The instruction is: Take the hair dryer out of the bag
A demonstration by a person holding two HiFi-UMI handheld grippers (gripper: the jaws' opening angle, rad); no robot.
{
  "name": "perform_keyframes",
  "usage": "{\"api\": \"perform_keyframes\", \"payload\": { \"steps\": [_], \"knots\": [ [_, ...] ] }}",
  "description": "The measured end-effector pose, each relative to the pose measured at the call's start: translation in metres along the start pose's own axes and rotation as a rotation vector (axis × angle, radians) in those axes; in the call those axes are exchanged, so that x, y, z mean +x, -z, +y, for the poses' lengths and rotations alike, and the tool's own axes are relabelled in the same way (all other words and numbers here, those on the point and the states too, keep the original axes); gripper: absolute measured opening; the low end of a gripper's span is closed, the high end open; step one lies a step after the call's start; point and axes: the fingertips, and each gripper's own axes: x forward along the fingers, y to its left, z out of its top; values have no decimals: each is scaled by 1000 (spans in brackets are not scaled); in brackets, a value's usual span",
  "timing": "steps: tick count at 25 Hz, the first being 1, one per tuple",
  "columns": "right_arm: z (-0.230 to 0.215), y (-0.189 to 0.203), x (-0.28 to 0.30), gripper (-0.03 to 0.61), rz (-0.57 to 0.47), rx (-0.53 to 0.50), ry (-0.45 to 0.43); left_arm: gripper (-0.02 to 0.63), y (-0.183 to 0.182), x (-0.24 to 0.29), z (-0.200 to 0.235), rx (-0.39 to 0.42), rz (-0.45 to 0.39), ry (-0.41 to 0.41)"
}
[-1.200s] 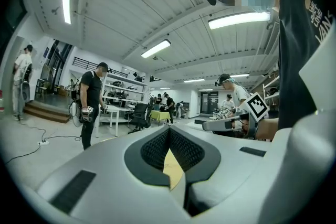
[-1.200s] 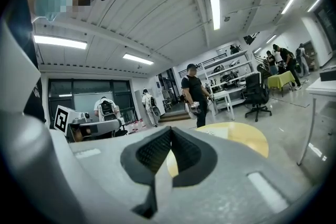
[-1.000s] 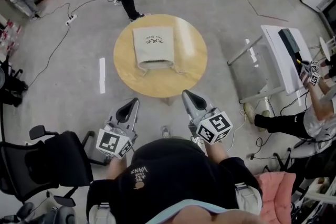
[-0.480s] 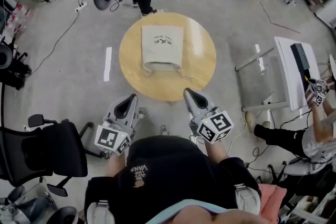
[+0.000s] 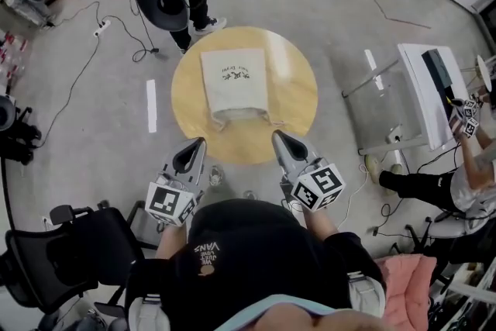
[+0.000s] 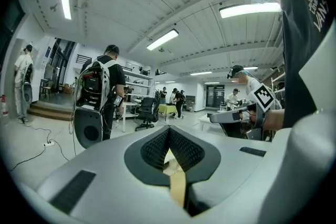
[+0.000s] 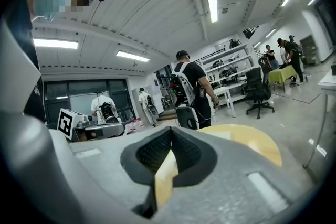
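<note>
so the beige cloth tote bag (image 5: 235,81) lies on the round wooden table (image 5: 298,93), well ahead of the grey left gripper (image 5: 200,142) and right gripper (image 5: 276,134), both pinched together, empty.

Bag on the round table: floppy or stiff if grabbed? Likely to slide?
Probably floppy: the bag looks like cloth, lying flat with limp straps. It may slide on the smooth table if pushed. Its contents don't show, so its weight is unclear.

Round wooden table (image 5: 294,93) with cloth bag (image 5: 235,80) flat on top
</note>
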Motion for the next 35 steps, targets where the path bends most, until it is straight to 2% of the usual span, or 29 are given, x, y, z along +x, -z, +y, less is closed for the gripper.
{"api": "perform_keyframes", "payload": {
  "steps": [9,25,35],
  "knots": [
    [0,6,41,-2,-17,19,100,9,18,31,47,16,49,127],
    [5,3,76,-2,-73,29,325,9,36,66,98,54,80,338],
    [-4,7,77,-2,-70,42,340,11,55,89,91,85,105,369]
  ]
}}
